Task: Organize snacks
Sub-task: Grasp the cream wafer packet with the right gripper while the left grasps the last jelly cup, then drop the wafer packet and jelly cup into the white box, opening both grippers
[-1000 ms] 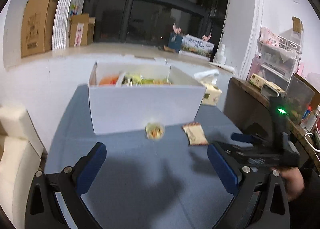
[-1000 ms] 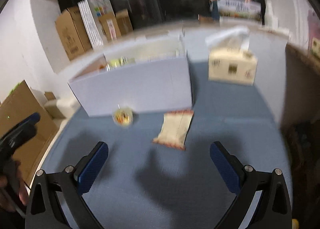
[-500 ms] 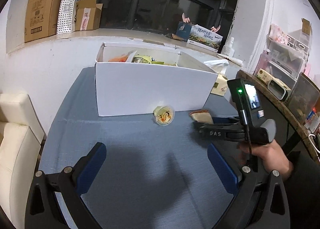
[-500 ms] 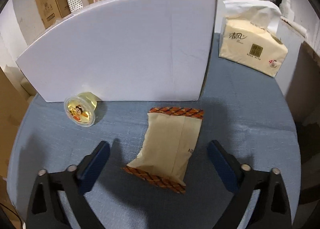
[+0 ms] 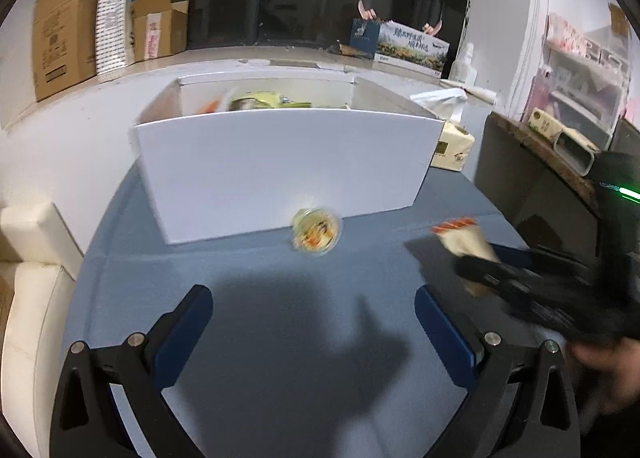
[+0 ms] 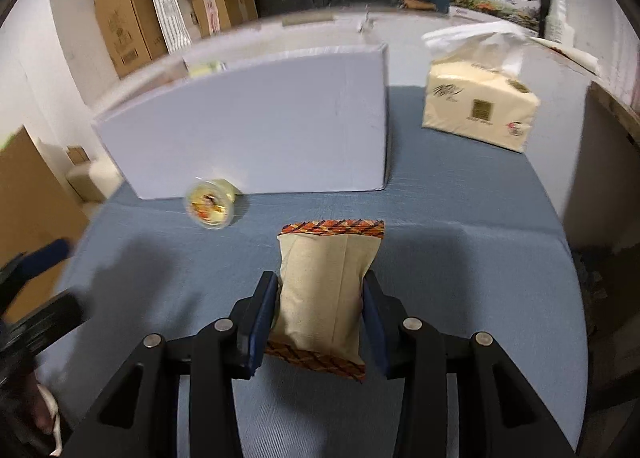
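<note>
A beige snack packet (image 6: pixel 324 290) with orange patterned ends sits between the fingers of my right gripper (image 6: pixel 320 278). Its jaws are closing and both pads press the packet's sides. In the left wrist view the same packet (image 5: pixel 464 238) hangs blurred just above the table, at the tip of the right gripper (image 5: pixel 492 270). A small round jelly cup (image 5: pixel 316 232) lies on its side against the front of the white box (image 5: pixel 280 166), which holds other snacks. My left gripper (image 5: pixel 312 294) stands open and empty, short of the cup (image 6: pixel 210 206).
A blue cloth covers the table (image 6: pixel 480 238). A tissue pack (image 6: pixel 480 110) stands right of the box (image 6: pixel 260 138). Cardboard boxes (image 5: pixel 64 26) and a long printed carton (image 5: pixel 400 42) line the sill behind. A dark counter (image 5: pixel 540 146) borders the table's right side.
My right gripper went from wide open to closed around the snack packet and drew it back from the box. My left gripper moved closer to the jelly cup and box.
</note>
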Motion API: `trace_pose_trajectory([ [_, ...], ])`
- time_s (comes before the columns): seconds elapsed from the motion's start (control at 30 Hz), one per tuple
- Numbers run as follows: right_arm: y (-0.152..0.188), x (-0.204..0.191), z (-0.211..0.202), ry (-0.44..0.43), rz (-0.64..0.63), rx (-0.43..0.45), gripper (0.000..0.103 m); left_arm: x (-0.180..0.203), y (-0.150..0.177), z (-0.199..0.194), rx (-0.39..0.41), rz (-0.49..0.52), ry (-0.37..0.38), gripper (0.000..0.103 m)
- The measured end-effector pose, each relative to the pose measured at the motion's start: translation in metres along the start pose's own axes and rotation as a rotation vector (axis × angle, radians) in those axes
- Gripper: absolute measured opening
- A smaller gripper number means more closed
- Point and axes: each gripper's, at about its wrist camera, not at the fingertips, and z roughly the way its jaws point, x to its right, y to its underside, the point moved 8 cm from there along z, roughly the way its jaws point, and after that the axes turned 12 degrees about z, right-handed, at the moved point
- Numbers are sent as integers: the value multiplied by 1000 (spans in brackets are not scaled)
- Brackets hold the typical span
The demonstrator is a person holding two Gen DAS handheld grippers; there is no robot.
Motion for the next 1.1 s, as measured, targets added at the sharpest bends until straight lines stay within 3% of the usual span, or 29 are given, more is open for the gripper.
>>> trace_pose_trajectory([
  [0.1,3,0,-20,-19,23,46,46,6,-16,28,-20,7,-27,103],
  [0.17,3,6,-30,-21,29,64,46,6,-26,50,-42,11,-89,103],
  [0.37,5,16,-47,-54,64,85,46,-6,-36,92,-103,-48,-179,102],
  [0.4,6,17,-48,-58,66,84,46,-6,-36,95,-107,-46,-179,93],
  [0.43,7,17,-48,-64,70,82,46,-4,-36,97,-110,-39,-157,76],
  [0.47,8,16,-46,-69,75,83,46,-3,-35,100,-119,-32,-138,48],
  [0.5,8,16,-44,-71,78,82,46,-2,-34,98,-114,-24,-131,48],
  [0.67,9,14,-46,-75,69,88,46,-3,-29,59,-32,-32,-48,48],
  [0.9,6,3,-48,-88,44,104,46,-9,-34,-43,159,-50,52,48],
  [1.1,-8,-27,-46,-150,13,110,46,-39,-63,-91,270,-71,65,48],
])
